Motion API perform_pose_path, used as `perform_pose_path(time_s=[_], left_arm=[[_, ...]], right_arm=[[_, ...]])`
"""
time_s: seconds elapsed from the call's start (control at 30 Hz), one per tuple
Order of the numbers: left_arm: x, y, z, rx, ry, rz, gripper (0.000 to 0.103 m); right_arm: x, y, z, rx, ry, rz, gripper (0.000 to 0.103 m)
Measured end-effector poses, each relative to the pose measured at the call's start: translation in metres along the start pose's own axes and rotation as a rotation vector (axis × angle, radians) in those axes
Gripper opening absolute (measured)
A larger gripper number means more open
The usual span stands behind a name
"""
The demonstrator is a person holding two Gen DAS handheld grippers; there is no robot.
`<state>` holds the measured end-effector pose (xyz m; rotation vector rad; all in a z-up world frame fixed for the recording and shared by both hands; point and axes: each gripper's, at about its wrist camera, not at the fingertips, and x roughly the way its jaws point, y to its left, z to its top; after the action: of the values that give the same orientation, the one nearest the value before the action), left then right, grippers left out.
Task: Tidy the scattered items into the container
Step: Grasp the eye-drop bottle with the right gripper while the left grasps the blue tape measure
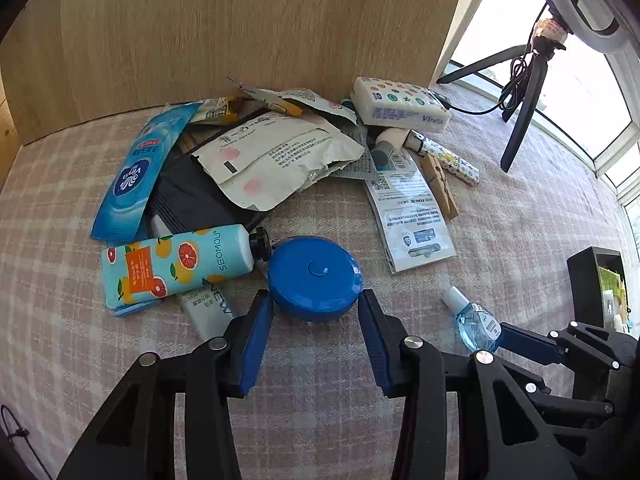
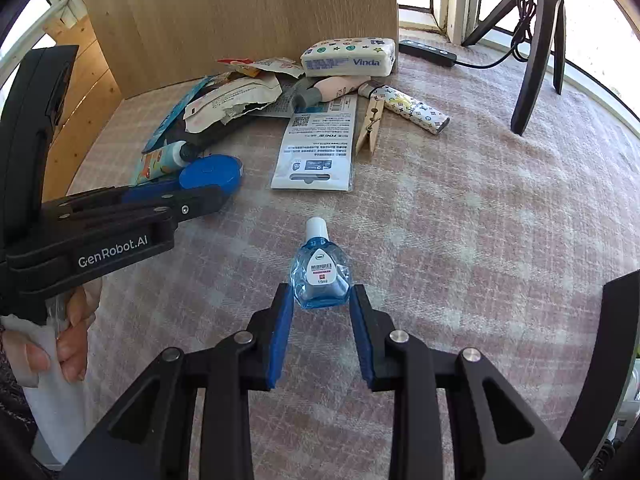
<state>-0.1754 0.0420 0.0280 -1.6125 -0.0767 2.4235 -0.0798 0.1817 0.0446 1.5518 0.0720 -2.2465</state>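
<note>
The left claw stands spread around the round blue case and the right claw spread around the small blue bottle (neither pinched yet), both lying on the checked desk, the black container off right
</note>
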Motion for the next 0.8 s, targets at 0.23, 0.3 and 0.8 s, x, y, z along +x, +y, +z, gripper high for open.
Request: perform_pose_path(time_s=[0.23,0.3,0.8], left_arm=[[-0.006,-0.013,-0.008,0.046,0.006,0.028,0.005],[-0.006,-0.01,-0.006,0.033,0.006,0.013,0.021],[0.021,-0.016,0.023,0.127,-0.022,0.098,0.048]], right_arm=[[-0.016,-0.016,-0.007,0.038,-0.013,-0.008,0.028],[-0.02,-0.022,-0.008,0.052,-0.014,0.001,0.028],[-0.021,-0.026,-0.004,0.057,-0.013,0.001,0.029]])
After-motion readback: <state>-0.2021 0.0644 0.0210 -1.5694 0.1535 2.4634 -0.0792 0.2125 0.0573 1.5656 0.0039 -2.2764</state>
